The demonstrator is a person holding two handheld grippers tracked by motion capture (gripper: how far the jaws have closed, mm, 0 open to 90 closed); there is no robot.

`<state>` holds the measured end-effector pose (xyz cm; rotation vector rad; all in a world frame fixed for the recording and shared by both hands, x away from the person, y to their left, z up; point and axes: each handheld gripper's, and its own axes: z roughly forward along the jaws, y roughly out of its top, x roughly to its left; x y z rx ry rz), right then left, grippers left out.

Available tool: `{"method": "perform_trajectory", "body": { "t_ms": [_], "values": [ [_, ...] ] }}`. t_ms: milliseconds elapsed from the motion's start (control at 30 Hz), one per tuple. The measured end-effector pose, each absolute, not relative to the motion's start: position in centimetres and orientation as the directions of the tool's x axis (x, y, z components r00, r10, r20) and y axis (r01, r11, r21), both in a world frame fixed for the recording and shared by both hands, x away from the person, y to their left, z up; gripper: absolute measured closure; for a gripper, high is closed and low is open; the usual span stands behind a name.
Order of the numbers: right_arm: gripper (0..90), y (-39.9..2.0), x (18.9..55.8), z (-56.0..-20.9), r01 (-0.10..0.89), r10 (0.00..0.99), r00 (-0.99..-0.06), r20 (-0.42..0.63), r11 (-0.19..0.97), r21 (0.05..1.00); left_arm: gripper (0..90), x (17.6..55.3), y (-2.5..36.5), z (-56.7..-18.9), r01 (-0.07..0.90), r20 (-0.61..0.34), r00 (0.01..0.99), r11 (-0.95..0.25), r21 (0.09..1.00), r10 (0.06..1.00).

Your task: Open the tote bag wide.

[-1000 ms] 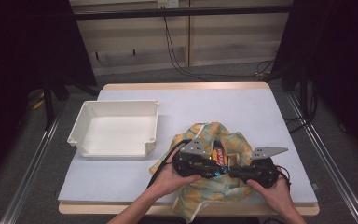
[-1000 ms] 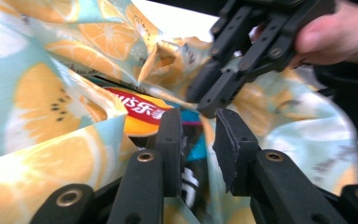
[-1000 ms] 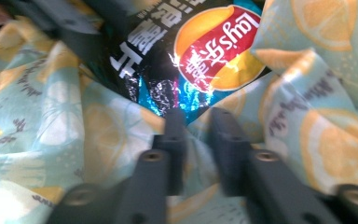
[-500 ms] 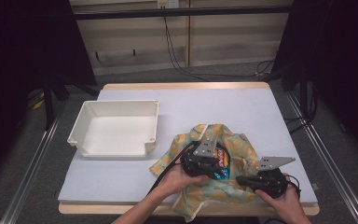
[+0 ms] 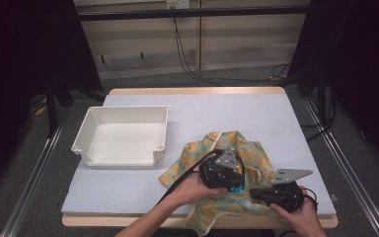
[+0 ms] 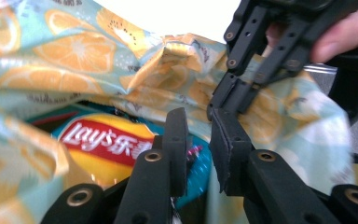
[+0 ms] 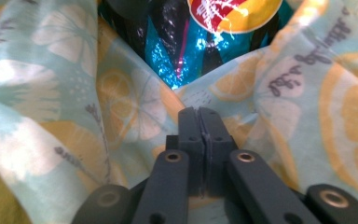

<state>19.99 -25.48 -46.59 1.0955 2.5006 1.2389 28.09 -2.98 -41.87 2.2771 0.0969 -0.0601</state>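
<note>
Fabric work going on at the near right part of the table (image 5: 227, 113), well apart from the white tray (image 5: 123, 136) sitting at the left. Pinching a fold of the orange-print cloth bag (image 5: 249, 150) with the right gripper (image 7: 199, 116), jaws pressed flat together on the cloth at the bag's near rim, and holding that rim taut and lifted off the tabletop. Keeping the bag's mouth gaping this way, with the chips packet (image 6: 102, 140) lying inside it, red and yellow logo facing up, teal foil edge showing at the opening. Reaching into that mouth with the left gripper (image 6: 198, 144), jaws pointing down over the packet and just beside the other gripper's tips. Having just been closing the left jaws, yet leaving a narrow gap between the pads; catching a glimpse of the packet's teal edge in that gap, without the pads pressing on it. Resting both hands low at the table's near edge, left hand over the bag, right hand at its right corner.
</note>
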Motion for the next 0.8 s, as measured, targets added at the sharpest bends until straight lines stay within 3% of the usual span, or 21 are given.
{"method": "perform_trajectory", "body": {
  "t_ms": [167, 367, 600, 800],
  "values": [
    [74.6, -25.9, 19.7, -46.4, 0.546, 0.663, -0.723, 0.196, 0.374, 0.750, 68.4, 28.4, -3.3, -43.2, 0.070, -0.054, 0.998, -0.712, 0.699, 0.045],
    [68.5, -25.8, 20.0, -46.5, 0.547, 0.663, -0.722, 0.199, 0.371, 0.750, 53.9, 27.6, -3.4, -43.8, -0.011, 0.025, 1.000, -0.737, 0.675, 0.008],
    [55.1, -25.5, 20.1, -46.8, 0.562, 0.670, -0.714, 0.203, 0.376, 0.737, 54.1, 28.0, -3.1, -44.4, -0.008, 0.047, 0.998, -0.723, 0.691, 0.033],
    [58.1, -25.3, 20.6, -46.8, 0.560, 0.678, -0.710, 0.191, 0.380, 0.736, 59.7, 29.1, -3.0, -44.3, 0.037, 0.030, 0.996, -0.706, 0.707, 0.083]
  ]
}}
